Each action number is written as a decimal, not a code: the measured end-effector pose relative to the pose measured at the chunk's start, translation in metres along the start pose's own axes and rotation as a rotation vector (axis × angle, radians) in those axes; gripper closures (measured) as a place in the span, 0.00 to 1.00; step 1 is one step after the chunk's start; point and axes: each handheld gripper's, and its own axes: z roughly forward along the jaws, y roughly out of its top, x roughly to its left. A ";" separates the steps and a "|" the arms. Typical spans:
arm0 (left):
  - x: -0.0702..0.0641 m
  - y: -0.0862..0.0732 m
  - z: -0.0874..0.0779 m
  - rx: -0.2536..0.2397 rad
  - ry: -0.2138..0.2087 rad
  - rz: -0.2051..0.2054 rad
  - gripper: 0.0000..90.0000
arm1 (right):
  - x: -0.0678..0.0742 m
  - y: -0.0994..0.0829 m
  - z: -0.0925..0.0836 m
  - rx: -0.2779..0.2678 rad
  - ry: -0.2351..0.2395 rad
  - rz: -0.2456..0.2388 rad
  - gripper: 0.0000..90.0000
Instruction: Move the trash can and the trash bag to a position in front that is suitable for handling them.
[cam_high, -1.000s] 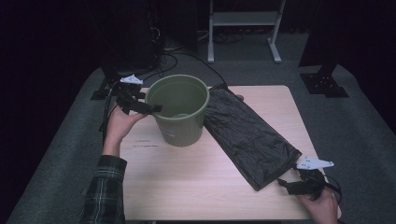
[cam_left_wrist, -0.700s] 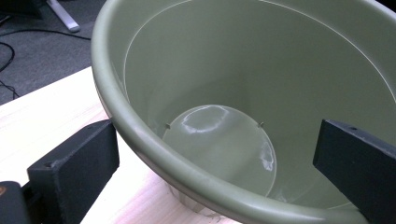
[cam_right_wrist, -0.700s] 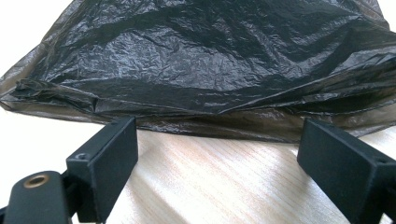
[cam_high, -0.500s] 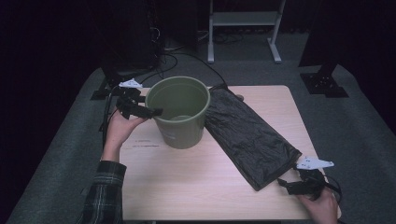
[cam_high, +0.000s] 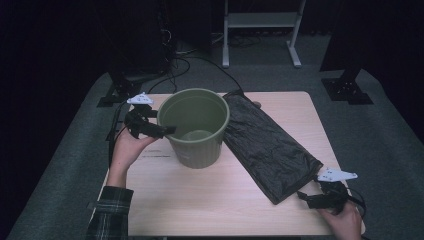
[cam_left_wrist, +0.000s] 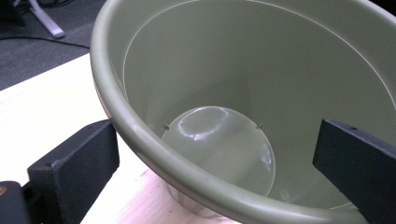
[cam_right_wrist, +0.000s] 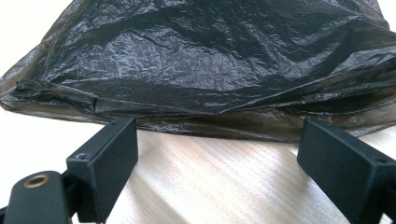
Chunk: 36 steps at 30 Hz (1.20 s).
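Where the high view takes in the whole wooden table (cam_high: 210, 200), the green bucket (cam_high: 195, 125) stands upright on it, and everything else is placed from that bucket. Just beside its right wall, touching it, a flat black plastic bag (cam_high: 267, 145) runs away toward the table's near right corner. At the bucket's left rim sits the left gripper (cam_high: 162, 131), held from below by a hand whose forearm, in a plaid sleeve (cam_high: 107, 215), comes up from the near edge. Well away from the bucket, past the bag's near end, the right gripper (cam_high: 306, 197) lies low over the table, pointed back toward the bag.

Looking along its own 2 jaws, the left gripper view adds the bucket's bare, glossy floor (cam_left_wrist: 219, 144); the jaws stand wide apart, 1 outside the rim and 1 inside, neither pressing it. From the right gripper view the bag's crumpled edge (cam_right_wrist: 201, 119) lies just ahead of 2 spread jaws, with bare wood between them.
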 end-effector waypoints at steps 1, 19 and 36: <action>-0.002 -0.001 -0.001 0.000 -0.005 0.002 0.00 | 0.000 0.000 0.000 0.000 0.000 0.000 0.12; -0.049 -0.012 -0.007 0.004 -0.074 0.044 0.00 | 0.000 0.000 0.000 0.000 0.000 0.002 0.12; -0.084 -0.023 -0.012 0.003 -0.124 0.072 0.00 | 0.000 0.000 0.000 -0.001 -0.002 -0.001 0.12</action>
